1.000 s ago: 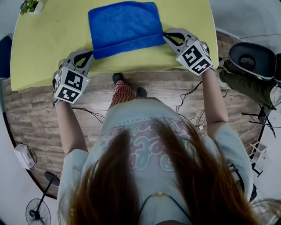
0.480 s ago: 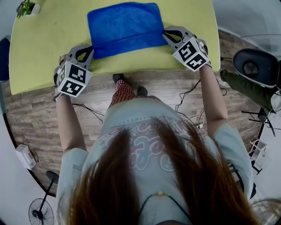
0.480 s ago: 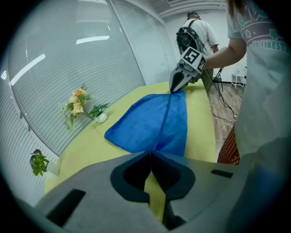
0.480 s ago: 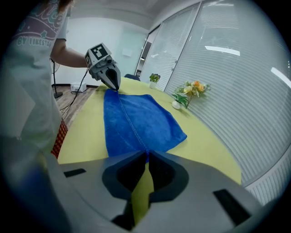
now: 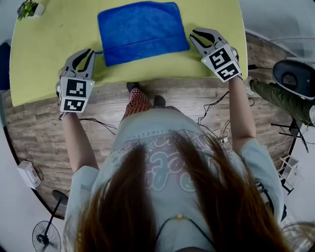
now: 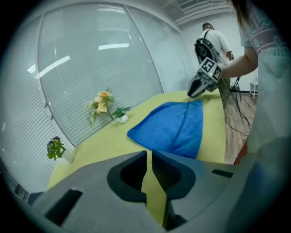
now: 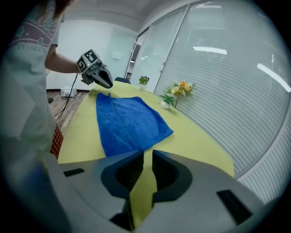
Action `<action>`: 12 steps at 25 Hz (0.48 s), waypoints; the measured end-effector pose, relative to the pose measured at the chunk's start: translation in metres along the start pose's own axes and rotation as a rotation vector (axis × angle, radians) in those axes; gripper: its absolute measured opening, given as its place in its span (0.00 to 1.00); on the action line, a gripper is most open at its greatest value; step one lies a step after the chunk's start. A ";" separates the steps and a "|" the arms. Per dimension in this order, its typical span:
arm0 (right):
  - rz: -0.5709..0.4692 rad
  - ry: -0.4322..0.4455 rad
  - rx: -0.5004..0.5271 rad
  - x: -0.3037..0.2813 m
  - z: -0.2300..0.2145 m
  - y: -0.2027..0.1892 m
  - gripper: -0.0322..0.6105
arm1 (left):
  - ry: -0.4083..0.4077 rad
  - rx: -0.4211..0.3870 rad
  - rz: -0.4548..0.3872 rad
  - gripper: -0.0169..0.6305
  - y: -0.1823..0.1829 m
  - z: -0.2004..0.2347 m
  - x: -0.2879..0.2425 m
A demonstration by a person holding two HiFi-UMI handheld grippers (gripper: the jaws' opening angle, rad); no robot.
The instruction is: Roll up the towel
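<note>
Head view, towel (image 5: 140,29): lay flat on the yellow desk (image 5: 49,44), between the left tool (image 5: 91,51) and the right tool (image 5: 193,34).
Left gripper view, left tool: jaws together, empty, just beside the towel's corner.
Right gripper view, right tool: jaws narrowly apart, had just been opening, nothing between them; the towel lay just ahead.

Plant pot (image 5: 30,8): beyond the left gripper (image 5: 89,51), cropped by the head view's top edge; leaves too small to identify.
Table (image 5: 49,39): far edge off-frame, past the gripper's tips.
Towel (image 6: 175,127): near end hidden behind the left gripper's own body in its view.
Fan (image 5: 43,238): floor, behind the left gripper; cut by the bottom edge.
White box (image 5: 27,174): floor, behind the left gripper; too small to identify.
Wearer's torso (image 6: 273,91): right of the left gripper; blurred, cropped.
</note>
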State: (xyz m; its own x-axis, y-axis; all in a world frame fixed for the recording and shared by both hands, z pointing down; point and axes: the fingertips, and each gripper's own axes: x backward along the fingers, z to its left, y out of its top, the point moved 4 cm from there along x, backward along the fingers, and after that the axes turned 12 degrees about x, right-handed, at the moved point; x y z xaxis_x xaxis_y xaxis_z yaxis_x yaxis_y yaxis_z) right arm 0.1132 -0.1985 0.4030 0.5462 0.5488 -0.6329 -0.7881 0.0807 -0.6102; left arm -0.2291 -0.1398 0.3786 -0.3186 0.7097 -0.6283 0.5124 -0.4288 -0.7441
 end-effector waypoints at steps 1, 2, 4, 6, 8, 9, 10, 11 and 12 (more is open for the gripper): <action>-0.023 -0.007 0.015 0.007 0.000 0.002 0.13 | -0.001 0.014 -0.036 0.05 0.005 -0.001 0.007; -0.048 -0.004 0.038 0.013 0.003 0.006 0.14 | -0.014 0.022 -0.070 0.05 0.010 -0.005 0.014; -0.090 0.026 0.104 0.021 0.014 0.013 0.15 | -0.068 0.018 -0.117 0.05 0.018 -0.019 0.024; -0.103 0.069 0.191 0.023 0.028 0.018 0.22 | -0.130 -0.014 -0.128 0.05 0.022 -0.038 0.027; -0.095 0.106 0.266 0.021 0.041 0.021 0.24 | -0.171 -0.077 -0.105 0.05 0.020 -0.055 0.024; -0.092 0.118 0.290 0.019 0.045 0.021 0.25 | -0.183 -0.114 -0.081 0.05 0.015 -0.062 0.021; -0.090 0.125 0.306 0.017 0.049 0.022 0.25 | -0.195 -0.148 -0.052 0.06 0.010 -0.067 0.018; -0.090 0.128 0.319 0.015 0.050 0.023 0.25 | -0.206 -0.178 -0.024 0.07 0.005 -0.072 0.014; -0.089 0.126 0.331 0.013 0.051 0.023 0.25 | -0.212 -0.202 -0.001 0.12 0.000 -0.075 0.011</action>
State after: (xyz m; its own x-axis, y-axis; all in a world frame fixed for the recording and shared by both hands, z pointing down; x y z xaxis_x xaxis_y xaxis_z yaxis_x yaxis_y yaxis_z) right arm 0.0878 -0.1465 0.4051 0.6315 0.4223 -0.6504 -0.7736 0.4002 -0.4913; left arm -0.1726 -0.0898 0.3882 -0.4679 0.5680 -0.6771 0.6535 -0.2934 -0.6977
